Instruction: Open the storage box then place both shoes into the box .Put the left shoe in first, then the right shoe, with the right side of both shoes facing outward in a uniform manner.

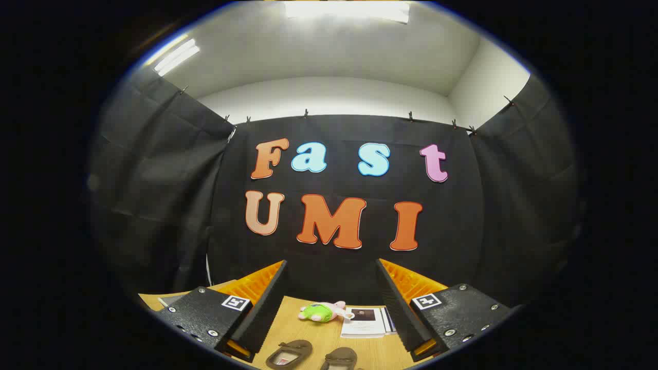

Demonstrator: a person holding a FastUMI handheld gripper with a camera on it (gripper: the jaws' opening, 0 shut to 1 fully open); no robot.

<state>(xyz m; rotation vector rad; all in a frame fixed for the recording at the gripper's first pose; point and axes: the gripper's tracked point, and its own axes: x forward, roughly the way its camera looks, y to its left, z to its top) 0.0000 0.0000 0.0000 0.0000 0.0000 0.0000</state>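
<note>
Two dark brown shoes lie side by side on the wooden table [318, 336], low between my fingers: one shoe [289, 353] nearer the left finger, the other shoe [340, 358] to its right and partly cut off. My gripper [331, 270] is open, its fingers spread wide and raised above the table, pointing at the booth's back wall. Nothing is held between them.
A small plush toy [321, 311] in green and pink lies beyond the shoes near the back wall. Beside it, to the right, rests a white booklet [364, 321]. Black cloth walls close in the table on three sides.
</note>
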